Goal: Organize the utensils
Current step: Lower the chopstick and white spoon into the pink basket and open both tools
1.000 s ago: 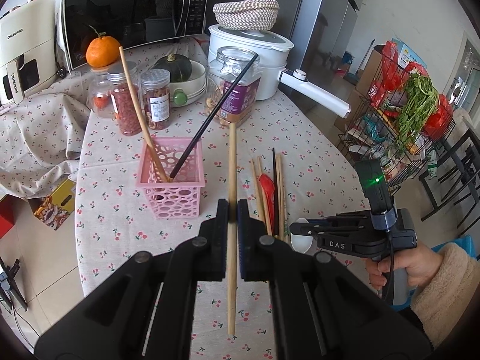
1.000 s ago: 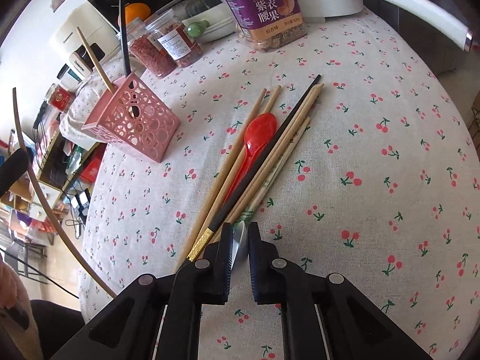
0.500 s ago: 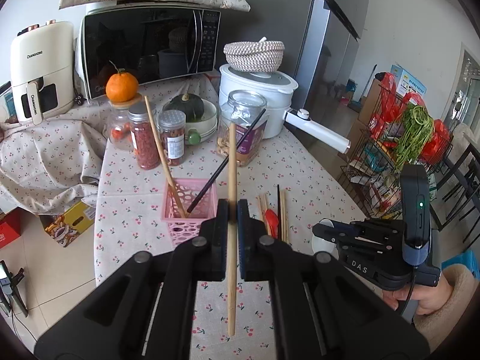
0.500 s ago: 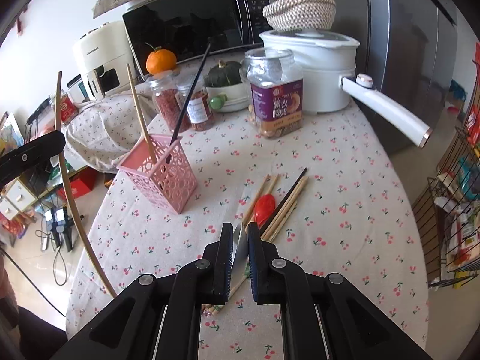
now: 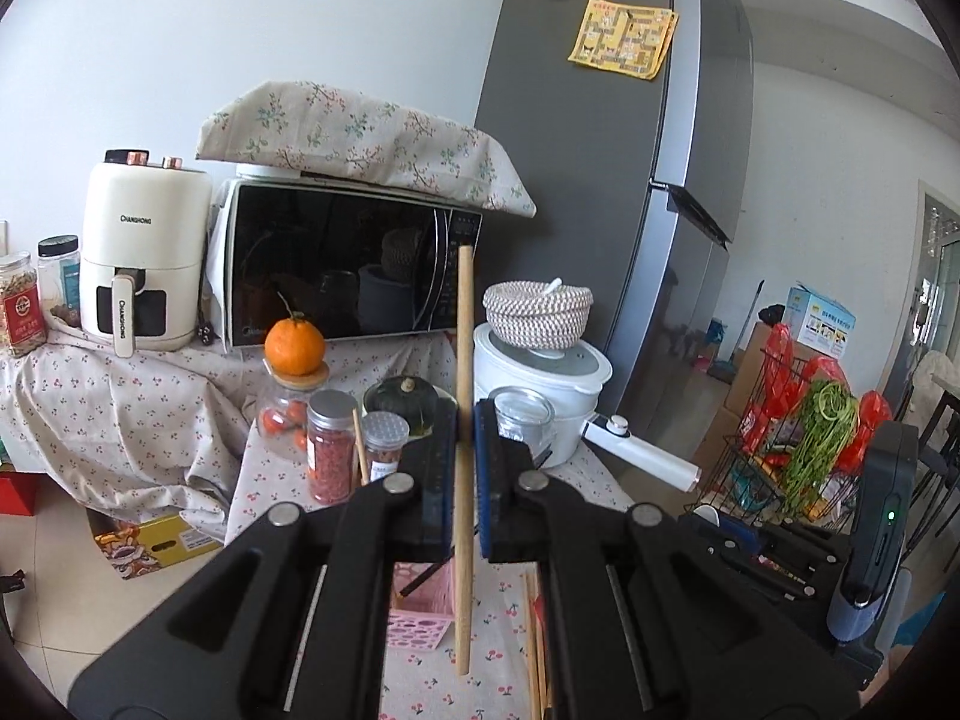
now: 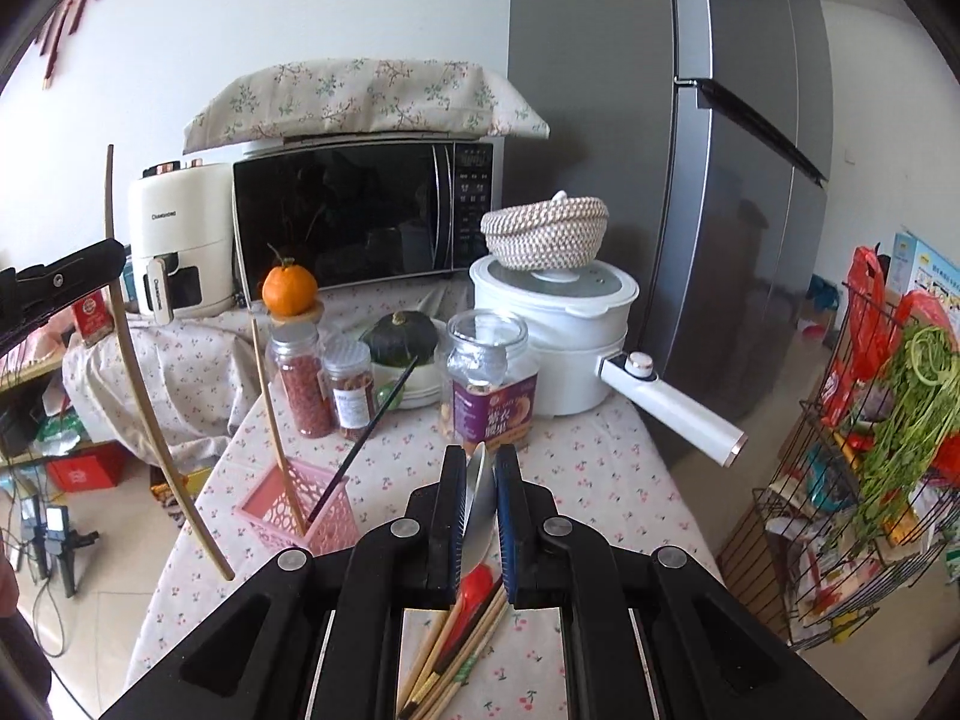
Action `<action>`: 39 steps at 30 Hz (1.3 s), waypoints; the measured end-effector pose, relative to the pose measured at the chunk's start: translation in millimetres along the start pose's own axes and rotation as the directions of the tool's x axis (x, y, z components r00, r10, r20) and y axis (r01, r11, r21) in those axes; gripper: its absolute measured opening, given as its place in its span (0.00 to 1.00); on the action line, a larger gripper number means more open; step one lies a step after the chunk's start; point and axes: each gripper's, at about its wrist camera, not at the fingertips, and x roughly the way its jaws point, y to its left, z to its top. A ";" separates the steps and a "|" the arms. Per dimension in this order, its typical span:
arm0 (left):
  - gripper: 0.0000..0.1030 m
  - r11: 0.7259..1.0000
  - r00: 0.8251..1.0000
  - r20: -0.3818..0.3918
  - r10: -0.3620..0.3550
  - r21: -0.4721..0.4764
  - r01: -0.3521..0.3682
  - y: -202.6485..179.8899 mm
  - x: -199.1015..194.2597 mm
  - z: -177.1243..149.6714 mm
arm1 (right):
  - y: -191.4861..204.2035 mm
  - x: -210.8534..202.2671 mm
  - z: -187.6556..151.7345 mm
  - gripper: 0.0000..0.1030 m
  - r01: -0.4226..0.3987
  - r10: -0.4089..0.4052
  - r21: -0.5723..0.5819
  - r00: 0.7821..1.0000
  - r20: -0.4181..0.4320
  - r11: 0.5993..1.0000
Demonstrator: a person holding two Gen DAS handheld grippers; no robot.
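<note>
My left gripper (image 5: 463, 432) is shut on a wooden chopstick (image 5: 463, 360), held upright above the table; it also shows at the left of the right wrist view (image 6: 135, 372). A pink perforated basket (image 6: 294, 510) on the cherry-print table holds one wooden and one black chopstick (image 6: 375, 423); its top shows below my left fingers (image 5: 420, 612). My right gripper (image 6: 480, 468) is shut on a white spoon (image 6: 477, 498), raised over a pile of chopsticks (image 6: 462, 654) and a red spoon (image 6: 477, 585) lying on the cloth.
Behind the basket stand spice jars (image 6: 303, 381), a purple-labelled jar (image 6: 492, 384), a dark squash in a bowl (image 6: 399, 336), a white pot with a long handle (image 6: 672, 405), a microwave (image 6: 360, 216) and an air fryer (image 5: 141, 258). A wire rack with greens (image 6: 888, 420) stands right.
Both grippers have risen and tilted up from looking down at the table to looking level at the microwave. Each keeps its hold: left on the chopstick, right on the white spoon.
</note>
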 end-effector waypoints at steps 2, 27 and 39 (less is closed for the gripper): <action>0.06 1.000 0.999 0.051 -0.002 0.026 0.000 -1.5 3.4 0.9 | 8.1 -2.6 8.8 0.09 0.004 -0.004 0.002 0.999 0.048 1.000; 0.07 0.999 0.998 -0.063 0.022 0.034 -0.020 50.0 93.6 -48.1 | 73.1 74.6 12.7 0.10 0.094 -0.107 0.082 0.980 0.166 0.992; 0.28 0.999 0.995 -0.091 0.043 0.012 -0.042 57.4 86.8 -47.9 | 67.1 93.7 4.3 0.14 0.015 -0.026 0.122 0.996 0.086 0.992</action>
